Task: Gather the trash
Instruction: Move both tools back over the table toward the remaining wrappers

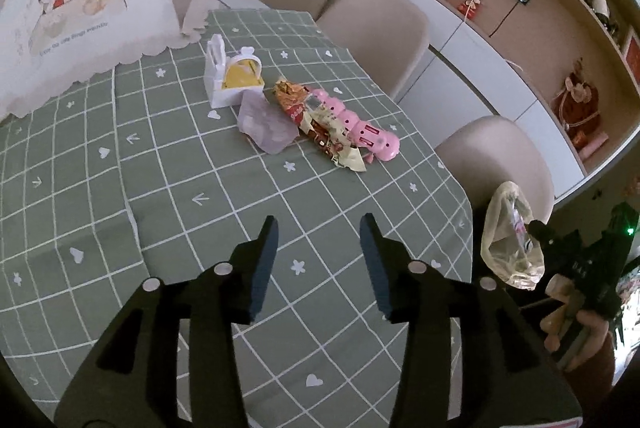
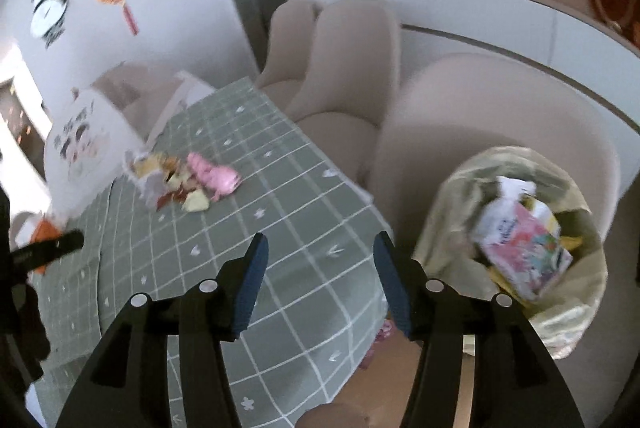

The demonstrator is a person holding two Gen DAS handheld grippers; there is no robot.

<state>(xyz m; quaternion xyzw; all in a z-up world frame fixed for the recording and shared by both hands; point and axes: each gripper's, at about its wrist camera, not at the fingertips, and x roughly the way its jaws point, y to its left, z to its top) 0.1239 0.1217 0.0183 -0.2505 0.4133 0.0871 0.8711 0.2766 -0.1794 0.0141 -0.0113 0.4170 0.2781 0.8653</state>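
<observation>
Your left gripper hangs over the green checked table with its jaws apart and nothing between them. Your right gripper is likewise released and empty, spread wide above the table's edge. The trash still on the table is a crumpled snack wrapper lying against a pink toy, with a pale purple wrapper just beside it. Off the table edge, the yellowish trash bag already contains a pink packet.
</observation>
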